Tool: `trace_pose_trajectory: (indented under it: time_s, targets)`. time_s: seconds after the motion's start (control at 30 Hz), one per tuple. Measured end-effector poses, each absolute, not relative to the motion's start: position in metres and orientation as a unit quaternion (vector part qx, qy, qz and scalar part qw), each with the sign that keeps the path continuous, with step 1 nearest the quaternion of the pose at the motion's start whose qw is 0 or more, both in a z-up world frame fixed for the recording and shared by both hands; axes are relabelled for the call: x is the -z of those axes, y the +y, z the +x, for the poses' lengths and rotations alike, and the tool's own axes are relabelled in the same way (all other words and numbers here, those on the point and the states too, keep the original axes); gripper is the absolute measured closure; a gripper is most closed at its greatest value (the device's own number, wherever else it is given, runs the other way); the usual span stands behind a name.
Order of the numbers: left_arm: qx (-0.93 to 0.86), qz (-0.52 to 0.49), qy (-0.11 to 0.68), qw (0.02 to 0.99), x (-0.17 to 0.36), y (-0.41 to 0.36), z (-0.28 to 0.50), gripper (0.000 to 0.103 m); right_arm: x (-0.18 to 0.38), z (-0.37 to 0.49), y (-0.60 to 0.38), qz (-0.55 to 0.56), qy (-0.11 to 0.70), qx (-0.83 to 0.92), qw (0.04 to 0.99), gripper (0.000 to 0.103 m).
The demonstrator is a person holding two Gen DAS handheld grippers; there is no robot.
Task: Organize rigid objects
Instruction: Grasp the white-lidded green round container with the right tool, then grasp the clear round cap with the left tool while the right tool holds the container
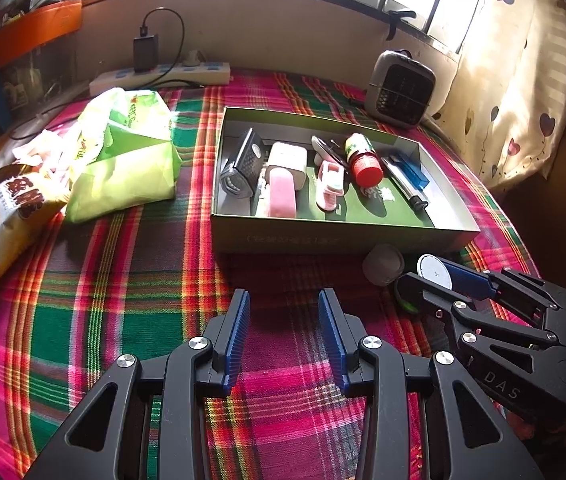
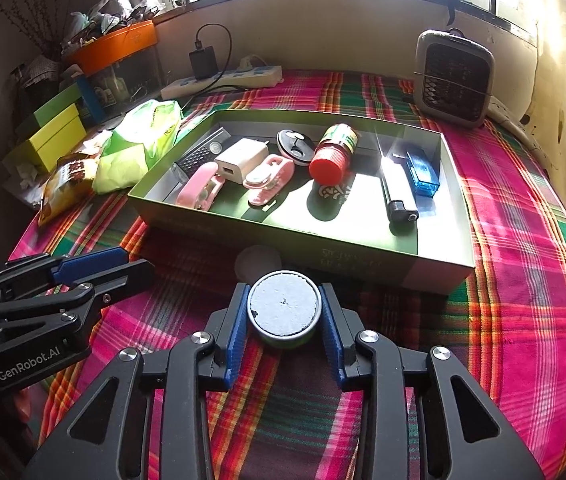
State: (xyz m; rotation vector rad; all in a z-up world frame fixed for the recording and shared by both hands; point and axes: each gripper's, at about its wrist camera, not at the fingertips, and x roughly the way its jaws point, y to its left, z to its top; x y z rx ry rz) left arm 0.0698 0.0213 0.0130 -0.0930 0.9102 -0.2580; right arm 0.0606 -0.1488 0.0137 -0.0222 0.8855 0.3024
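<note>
A small round tin with a pale grey lid (image 2: 284,309) sits clamped between the blue ribbed pads of the right gripper (image 2: 284,320), held just above the pink-and-green plaid cloth (image 2: 523,280) near the front wall of the shallow green cardboard box (image 2: 323,252). Inside the box lie a red-capped bottle (image 2: 333,154), a white charger block (image 2: 239,160) and a pink stapler (image 2: 199,188). The left gripper (image 1: 284,336) hovers over the cloth with its fingers apart, holding nothing.
</note>
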Motion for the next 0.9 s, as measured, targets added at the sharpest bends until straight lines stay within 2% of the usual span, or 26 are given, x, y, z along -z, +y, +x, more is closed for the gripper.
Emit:
trace_pose_trajectory:
  time_s: [0.9]
  targets:
    - [0.167,-0.004,0.456,0.874,-0.009,-0.048,0.089,0.068,-0.016,0.057,-0.227,0.030,0.416,-0.074,0.906,0.068]
